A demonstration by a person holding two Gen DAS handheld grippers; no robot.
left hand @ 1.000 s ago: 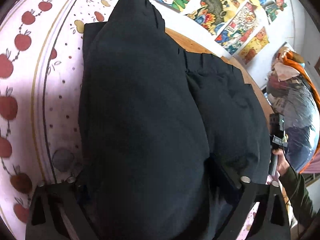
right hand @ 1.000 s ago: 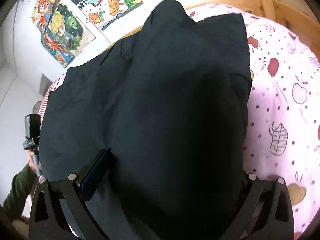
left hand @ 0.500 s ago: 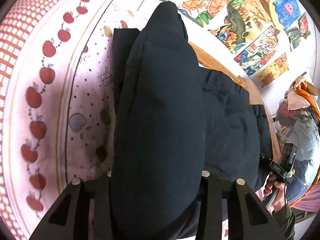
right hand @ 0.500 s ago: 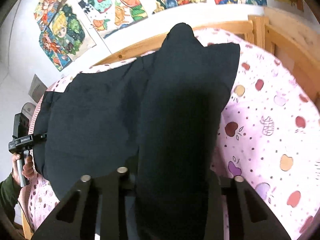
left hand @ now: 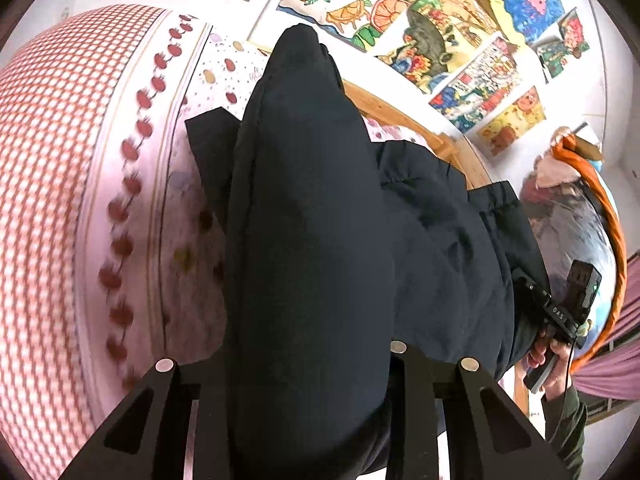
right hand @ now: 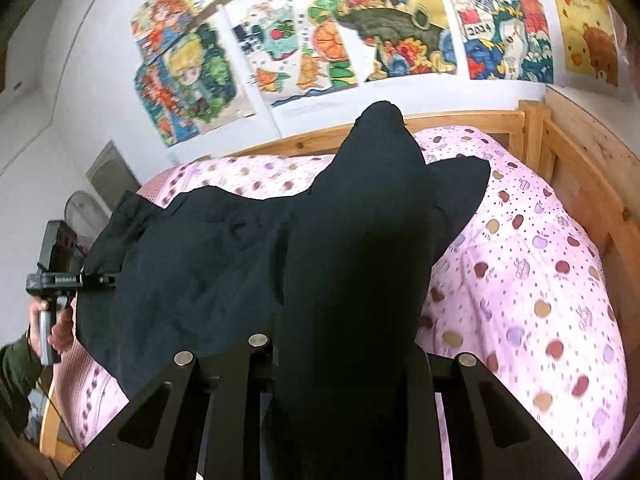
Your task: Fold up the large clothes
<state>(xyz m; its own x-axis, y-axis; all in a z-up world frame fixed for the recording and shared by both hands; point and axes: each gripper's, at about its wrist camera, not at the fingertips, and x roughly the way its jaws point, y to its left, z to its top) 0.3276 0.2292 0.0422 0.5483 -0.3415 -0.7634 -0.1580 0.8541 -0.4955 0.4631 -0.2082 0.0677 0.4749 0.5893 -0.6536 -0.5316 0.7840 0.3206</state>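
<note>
Gripping a black padded garment [left hand: 312,240] from both ends above the pink apple-print bed [right hand: 540,280].
Left gripper [left hand: 308,360] and right gripper [right hand: 344,356] have just closed, fabric bunched between each pair of jaws.

Wall: white ahead of me [right hand: 88,80], hung with a row of bright drawings [right hand: 320,40].
Bed: pale wood frame [right hand: 580,184] against that wall; I look down on it.
Cover: pink, printed with apples and dots [right hand: 532,280]; a red-check strip [left hand: 44,160] at one side.
Light: soft daylight.
Corner: an orange-edged bundle [left hand: 600,200] beside the bed.
</note>
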